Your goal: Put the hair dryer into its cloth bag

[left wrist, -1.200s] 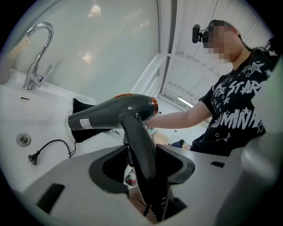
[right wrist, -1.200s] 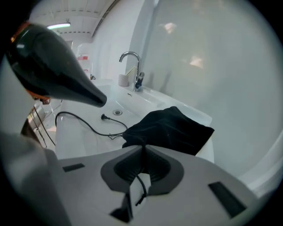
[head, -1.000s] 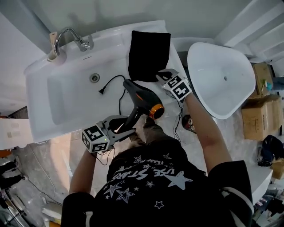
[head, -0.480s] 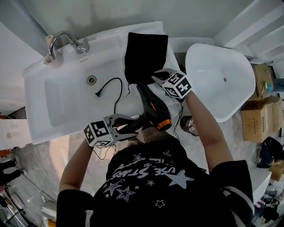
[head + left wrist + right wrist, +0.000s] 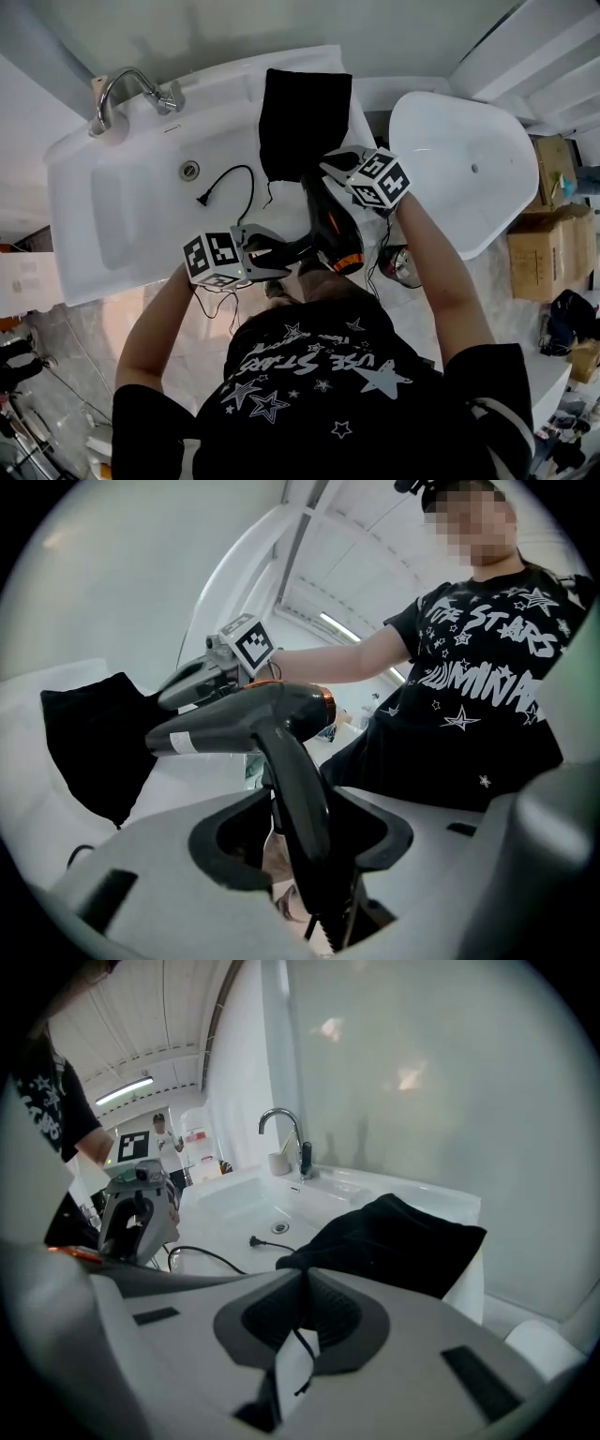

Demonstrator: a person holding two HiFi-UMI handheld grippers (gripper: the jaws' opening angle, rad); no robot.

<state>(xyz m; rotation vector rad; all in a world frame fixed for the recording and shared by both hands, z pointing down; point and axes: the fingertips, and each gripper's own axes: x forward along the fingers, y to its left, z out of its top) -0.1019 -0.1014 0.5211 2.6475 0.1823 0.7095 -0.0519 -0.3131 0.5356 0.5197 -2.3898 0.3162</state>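
Black hair dryer [image 5: 246,720] handle clamped between left gripper [image 5: 296,803] jaws.

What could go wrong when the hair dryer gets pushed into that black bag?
The right gripper pinches the cloth bag at only one spot on its edge, so the mouth may stay flat and the hair dryer, held by its handle in the left gripper, might shove the bag along. The power cord trails into the sink and could snag or end up left outside.
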